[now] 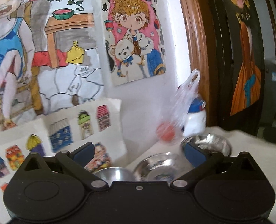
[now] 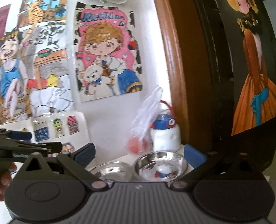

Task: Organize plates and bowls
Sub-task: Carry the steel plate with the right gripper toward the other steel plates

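— Looking at both views, where do the bowls sit?

— On the white table (image 2: 197, 169), against the wall. Right wrist view shows two steel ones side by side: the right bowl (image 2: 160, 165) just ahead of the right gripper (image 2: 139, 154), and the left bowl (image 2: 111, 169) beside it, nearly touching. The left wrist view hints at a third bowl (image 1: 207, 143) further back, but it's blurred.

— And the tools?

— Both spread wide, nothing between the pads. The left gripper (image 1: 139, 152) hovers over the near bowls; it also shows at the left edge of the right view, held in a hand (image 2: 1, 183).

— So what's the step, you reckon?

— Picking a bowl to nest into its neighbour, I'd judge. No plates visible from here.

— How to do it well?

— Take the rim, one pad inside, one outside. Steel is slick and thin, so close squarely on the wall rather than the lip's edge, or it may tip out.

— Anything in the way?

— A bottle (image 2: 165, 136) and a plastic bag (image 2: 144, 123) with something red inside stand right behind the bowls. Come in from the front and lift straight up before moving sideways, so neither gets knocked.

— Then lower it gently?

— Yes, centred over the other bowl, releasing only once it's seated.
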